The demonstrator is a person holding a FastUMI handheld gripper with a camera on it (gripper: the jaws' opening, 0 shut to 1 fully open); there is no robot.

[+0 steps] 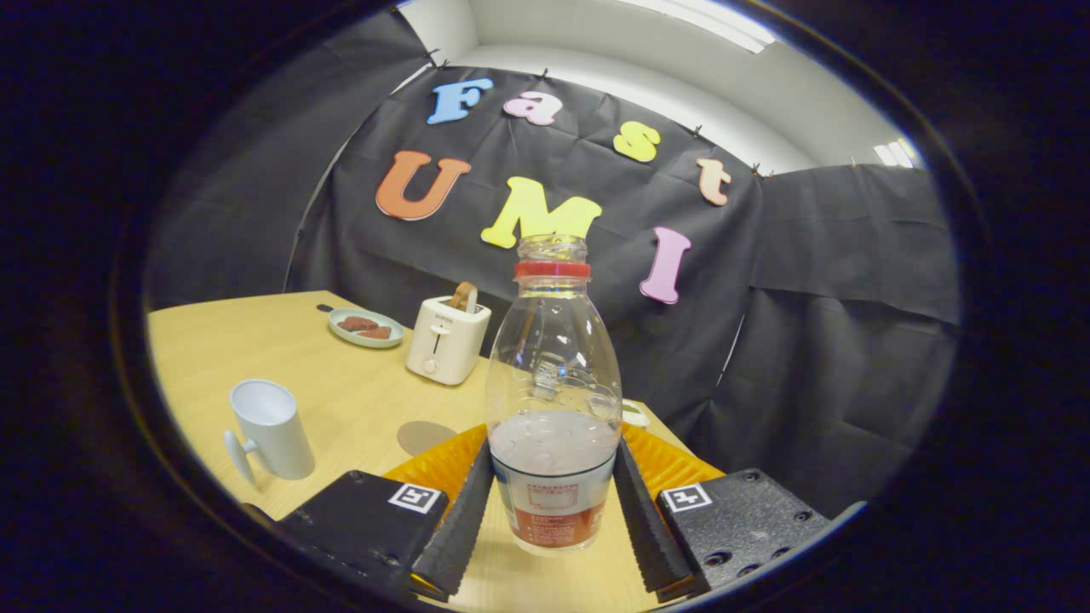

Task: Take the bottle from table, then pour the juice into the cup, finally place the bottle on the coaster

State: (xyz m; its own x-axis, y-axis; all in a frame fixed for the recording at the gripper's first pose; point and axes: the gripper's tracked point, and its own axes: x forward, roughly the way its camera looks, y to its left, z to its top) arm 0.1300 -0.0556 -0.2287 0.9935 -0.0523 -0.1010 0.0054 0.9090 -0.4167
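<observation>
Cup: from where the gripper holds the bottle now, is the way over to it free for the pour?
Probably yes. The gripper has the bottle between its fingers, uncapped. The cup stands upright beside them, with bare table between. The coaster lies flat.

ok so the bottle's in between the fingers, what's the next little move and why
Probably lift the bottle straight up, if the grip is firm. The gripper flanks its lower body, and it looks uncapped and upright, with juice in the lower part. The cup stands to the left.
</observation>
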